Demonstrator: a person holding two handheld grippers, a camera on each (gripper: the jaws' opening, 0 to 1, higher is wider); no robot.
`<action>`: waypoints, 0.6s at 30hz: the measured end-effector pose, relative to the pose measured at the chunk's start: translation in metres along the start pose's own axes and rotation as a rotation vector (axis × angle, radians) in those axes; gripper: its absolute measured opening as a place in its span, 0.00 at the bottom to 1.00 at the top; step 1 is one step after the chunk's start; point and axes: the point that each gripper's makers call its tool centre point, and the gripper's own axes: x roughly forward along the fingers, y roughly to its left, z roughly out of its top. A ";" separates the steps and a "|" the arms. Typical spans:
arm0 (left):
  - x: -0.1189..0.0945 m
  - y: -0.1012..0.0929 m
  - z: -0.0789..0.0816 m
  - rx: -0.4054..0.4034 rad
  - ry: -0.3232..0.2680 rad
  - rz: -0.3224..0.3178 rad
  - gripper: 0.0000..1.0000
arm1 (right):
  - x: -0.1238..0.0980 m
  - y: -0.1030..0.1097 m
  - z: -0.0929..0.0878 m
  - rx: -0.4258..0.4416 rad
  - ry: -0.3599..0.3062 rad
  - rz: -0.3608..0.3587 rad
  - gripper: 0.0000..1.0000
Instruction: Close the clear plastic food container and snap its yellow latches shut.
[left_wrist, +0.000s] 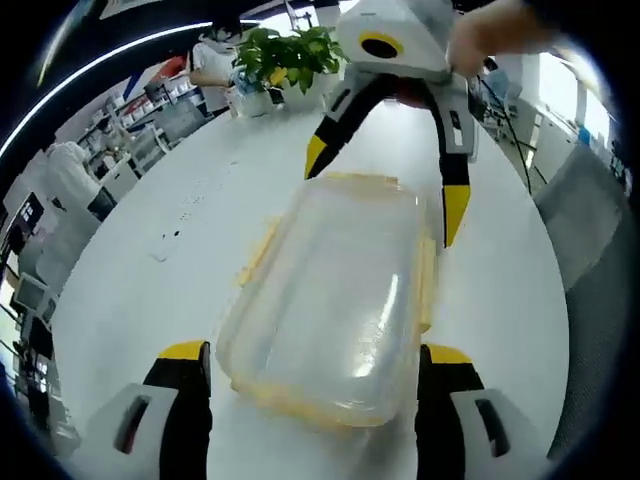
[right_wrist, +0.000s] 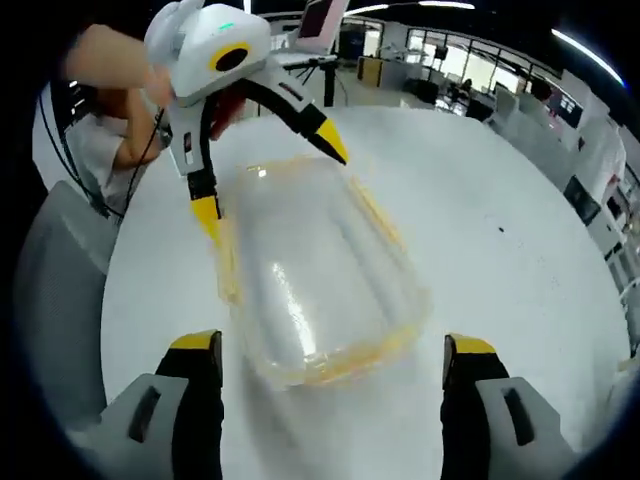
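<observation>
Left gripper view: clear, round-cornered container (left_wrist: 335, 310) lying on a smooth white table (left_wrist: 150, 290), lid on, glossy plastic catching streaks of light, pale yellow latches (left_wrist: 428, 285) along its rim; whether latches are snapped down, cannot tell. Left gripper (left_wrist: 315, 365) spread wide at the near end, black jaws with yellow tips standing either side of the container, apparently just clear of its corners, nothing clasped. At the far end, right gripper (left_wrist: 385, 190) with white rounded housing, likewise spread wide, thin black jaws with yellow tips straddling the far rim, one tip just beside the right edge. Blurred hand (left_wrist: 500, 35) on that housing. Leafy green plant (left_wrist: 285, 55) at the table's far edge, office desks behind.

Right gripper view: same container (right_wrist: 315, 280) seen from the opposite end, domed lid shining, yellow seal showing through the rim. Right gripper (right_wrist: 335, 355) wide apart, jaws flanking the near end with a gap on the right, gripping nothing. Left gripper (right_wrist: 270, 180) across the far end, jaws spread, one yellow tip low beside the left rim, the other at the far corner. Grey chair (right_wrist: 60, 300) beside the table
</observation>
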 end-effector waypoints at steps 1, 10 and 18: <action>-0.003 0.001 -0.001 -0.021 -0.013 0.015 0.81 | 0.000 0.001 0.001 0.024 -0.028 -0.010 0.95; -0.029 -0.007 -0.026 -0.240 -0.100 0.139 0.79 | -0.006 0.014 0.000 0.186 -0.190 -0.095 1.00; -0.039 -0.012 -0.034 -0.443 -0.157 0.166 0.80 | -0.019 0.027 0.006 0.233 -0.272 -0.162 0.99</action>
